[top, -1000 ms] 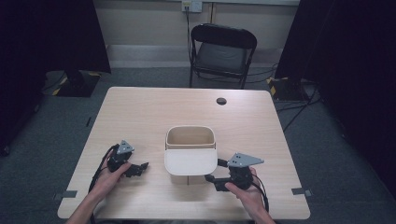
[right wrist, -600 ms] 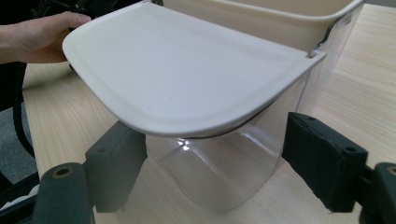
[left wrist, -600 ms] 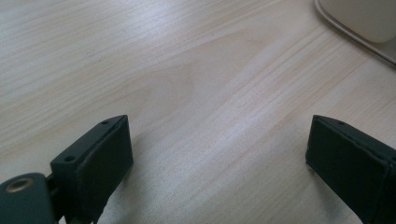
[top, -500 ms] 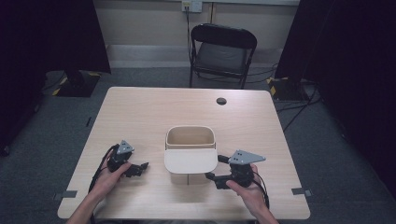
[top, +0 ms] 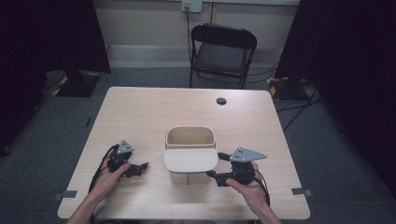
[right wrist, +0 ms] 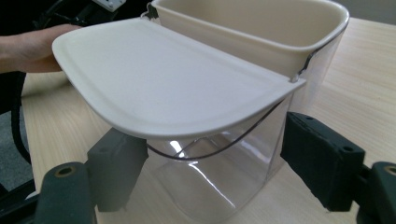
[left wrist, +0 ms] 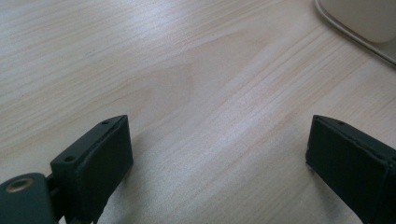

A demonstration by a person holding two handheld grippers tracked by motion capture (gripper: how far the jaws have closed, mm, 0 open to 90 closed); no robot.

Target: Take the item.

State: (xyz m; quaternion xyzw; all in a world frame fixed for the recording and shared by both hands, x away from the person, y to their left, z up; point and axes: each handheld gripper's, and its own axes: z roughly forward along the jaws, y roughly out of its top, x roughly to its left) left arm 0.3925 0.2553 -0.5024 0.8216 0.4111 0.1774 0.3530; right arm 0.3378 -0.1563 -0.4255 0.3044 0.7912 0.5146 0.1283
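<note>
The right gripper (top: 218,167) is held released beside the clear container (top: 190,154), jaws just widened around its base; the left gripper (top: 140,169) is rested open, left.

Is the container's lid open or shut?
Open: the cream lid juts out sideways from the container, leaving the cream insert uncovered.

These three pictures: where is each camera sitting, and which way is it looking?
High view: above the person's side, looking forward and down on the table; both forearms and grippers show.
Left gripper view: rides the left gripper, facing bare tabletop between open black jaws.
Right gripper view: rides the right gripper, facing the container, jaws apart beside its clear base.
Shared: the container's cream lid appears in the high and right gripper views.
</note>
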